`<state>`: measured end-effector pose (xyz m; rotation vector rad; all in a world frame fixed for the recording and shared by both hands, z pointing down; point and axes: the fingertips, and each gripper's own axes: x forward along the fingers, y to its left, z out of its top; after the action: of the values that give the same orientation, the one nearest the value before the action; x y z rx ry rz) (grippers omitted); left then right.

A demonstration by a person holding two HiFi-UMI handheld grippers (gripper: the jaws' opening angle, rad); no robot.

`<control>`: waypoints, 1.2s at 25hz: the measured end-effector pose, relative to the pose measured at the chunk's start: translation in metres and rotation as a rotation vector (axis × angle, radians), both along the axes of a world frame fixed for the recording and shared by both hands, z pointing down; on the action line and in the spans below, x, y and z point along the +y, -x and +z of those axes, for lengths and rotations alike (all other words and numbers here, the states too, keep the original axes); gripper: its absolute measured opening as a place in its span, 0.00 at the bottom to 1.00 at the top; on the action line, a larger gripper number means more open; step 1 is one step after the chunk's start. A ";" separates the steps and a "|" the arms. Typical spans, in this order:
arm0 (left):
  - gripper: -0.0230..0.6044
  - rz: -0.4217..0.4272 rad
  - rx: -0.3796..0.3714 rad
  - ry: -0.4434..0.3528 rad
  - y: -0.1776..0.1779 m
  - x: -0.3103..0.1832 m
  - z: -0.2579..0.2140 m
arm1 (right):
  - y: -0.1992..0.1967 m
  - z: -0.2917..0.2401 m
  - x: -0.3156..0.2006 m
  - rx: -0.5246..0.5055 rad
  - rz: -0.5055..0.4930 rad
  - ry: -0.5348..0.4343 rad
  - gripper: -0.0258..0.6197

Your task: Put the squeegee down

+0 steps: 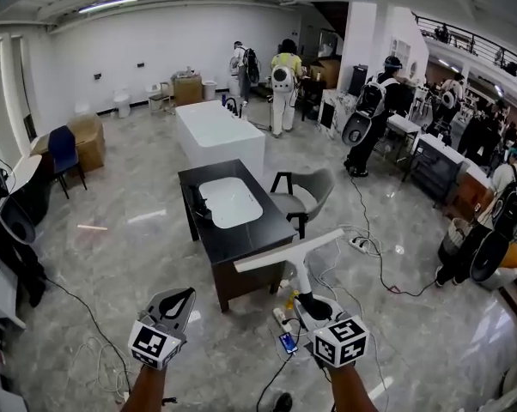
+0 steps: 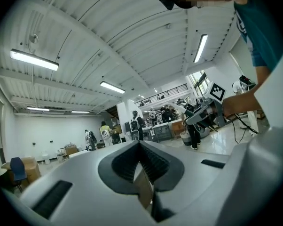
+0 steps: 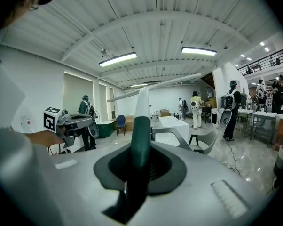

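The squeegee (image 1: 290, 253) has a long white blade, a white neck and a dark green handle. My right gripper (image 1: 313, 303) is shut on that handle at the lower right of the head view, and the blade hangs in the air over the near corner of the black table (image 1: 246, 241). In the right gripper view the squeegee (image 3: 141, 105) stands up from the closed jaws of my right gripper (image 3: 139, 166). At the lower left, my left gripper (image 1: 184, 295) is shut with nothing in it; its pads meet in the left gripper view (image 2: 139, 144).
The black table holds a white basin (image 1: 230, 202). A grey chair (image 1: 311, 190) stands to its right and a white tub (image 1: 215, 131) behind it. Cables and a power strip (image 1: 359, 244) lie on the floor. Several people stand at the back and right.
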<state>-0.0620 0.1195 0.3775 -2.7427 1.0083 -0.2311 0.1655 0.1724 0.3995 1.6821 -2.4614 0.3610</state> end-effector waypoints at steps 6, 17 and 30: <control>0.04 -0.067 -0.027 -0.003 -0.066 -0.039 -0.003 | -0.063 0.004 -0.055 -0.022 -0.077 -0.001 0.12; 0.04 -0.162 -0.090 -0.002 -0.123 -0.067 -0.011 | -0.114 0.004 -0.113 -0.080 -0.192 -0.001 0.12; 0.04 -0.143 -0.049 0.020 -0.115 -0.157 0.007 | -0.099 0.026 -0.187 -0.074 -0.180 0.042 0.12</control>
<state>0.0526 -0.0376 0.3840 -2.6713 1.1955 -0.3314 0.2648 -0.0143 0.4259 1.4416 -2.6134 0.4554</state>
